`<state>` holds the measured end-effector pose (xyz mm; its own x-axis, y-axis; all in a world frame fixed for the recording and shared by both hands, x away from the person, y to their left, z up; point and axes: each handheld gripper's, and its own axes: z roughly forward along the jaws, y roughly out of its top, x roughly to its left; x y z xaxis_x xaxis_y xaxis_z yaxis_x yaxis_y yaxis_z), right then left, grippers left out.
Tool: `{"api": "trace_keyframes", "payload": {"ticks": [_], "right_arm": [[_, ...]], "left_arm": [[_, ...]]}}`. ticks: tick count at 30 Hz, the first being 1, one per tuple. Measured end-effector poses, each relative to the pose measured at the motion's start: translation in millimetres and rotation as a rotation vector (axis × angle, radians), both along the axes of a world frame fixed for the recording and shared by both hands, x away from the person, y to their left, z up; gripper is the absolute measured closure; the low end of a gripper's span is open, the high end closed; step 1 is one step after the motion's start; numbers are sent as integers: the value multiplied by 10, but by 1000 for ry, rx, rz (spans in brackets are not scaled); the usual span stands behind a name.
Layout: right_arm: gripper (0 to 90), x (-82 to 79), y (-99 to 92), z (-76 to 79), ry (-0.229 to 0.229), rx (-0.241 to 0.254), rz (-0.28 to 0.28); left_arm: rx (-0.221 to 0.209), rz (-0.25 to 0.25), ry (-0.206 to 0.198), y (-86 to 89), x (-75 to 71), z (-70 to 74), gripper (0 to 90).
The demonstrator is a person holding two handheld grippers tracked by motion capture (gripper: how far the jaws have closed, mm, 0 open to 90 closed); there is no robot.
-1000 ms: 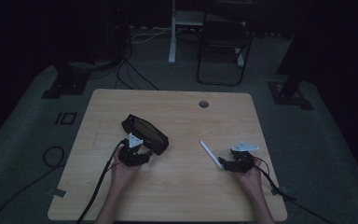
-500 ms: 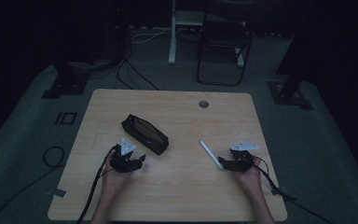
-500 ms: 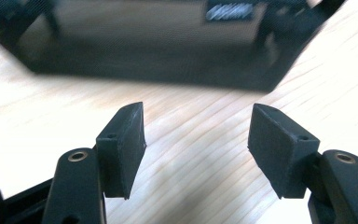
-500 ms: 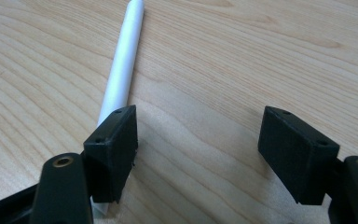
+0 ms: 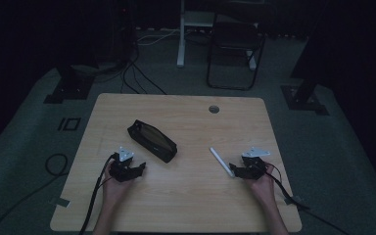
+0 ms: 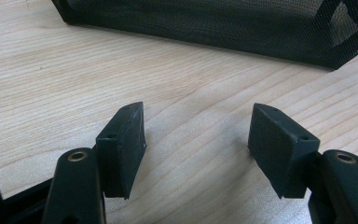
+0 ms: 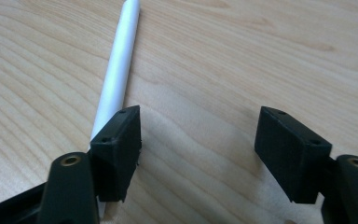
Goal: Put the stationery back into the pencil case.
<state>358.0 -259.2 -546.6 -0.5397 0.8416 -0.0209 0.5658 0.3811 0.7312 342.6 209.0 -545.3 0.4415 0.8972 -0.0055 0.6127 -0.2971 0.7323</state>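
Note:
A black mesh pouch [image 5: 152, 141] lies aslant on the wooden table [image 5: 186, 196], left of the middle. My left gripper [image 5: 138, 169] sits just in front of it, apart from it. Its jaws have just been opening and stand open over bare wood [image 6: 198, 116], with the pouch's mesh wall [image 6: 205, 23] beyond the tips. A white pen [image 5: 222, 161] lies right of the middle. My right gripper [image 5: 233, 170] is at the pen's near end. Its jaws have just been closing but are open [image 7: 199, 116], with nothing between them. The pen [image 7: 119, 65] runs along the outside of one finger [image 7: 119, 149].
A round cable hole [image 5: 214, 108] is near the table's far edge. Cables trail from both grippers off the near edge. A dark chair [image 5: 235, 54] and a white post [image 5: 181, 34] stand on the floor beyond the table.
My left gripper has drawn back from the pouch toward the near left, leaving the pouch on the table. The right gripper and the pen have kept their place.

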Motion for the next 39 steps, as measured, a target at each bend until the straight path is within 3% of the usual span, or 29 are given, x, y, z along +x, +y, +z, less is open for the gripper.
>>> {"api": "trace_keyframes", "payload": {"ticks": [4, 8, 11, 15, 23, 31, 34, 39], "right_arm": [[454, 9, 19, 80, -19, 3, -3], [562, 2, 63, 183, -29, 49, 32], [559, 2, 128, 211, -27, 93, 65], [543, 6, 207, 196, -13, 100, 83], [572, -89, 336, 114, 12, 55, 115], [596, -86, 392, 67, 30, 45, 103], [597, -81, 429, 43, 34, 5, 93], [640, -62, 466, 47, 44, -2, 86]], "left_arm": [[22, 1, -8, -14, 3, -3, 370], [22, 0, -7, -12, 6, -3, 370], [22, -1, -7, -10, 8, -3, 370], [23, -1, -7, -11, 8, -3, 370], [23, 3, -8, -4, 17, -4, 369], [44, 12, -24, 1, 20, -2, 362], [43, 13, -23, 2, 21, -2, 362], [42, 14, -23, 2, 21, -3, 361]]}}
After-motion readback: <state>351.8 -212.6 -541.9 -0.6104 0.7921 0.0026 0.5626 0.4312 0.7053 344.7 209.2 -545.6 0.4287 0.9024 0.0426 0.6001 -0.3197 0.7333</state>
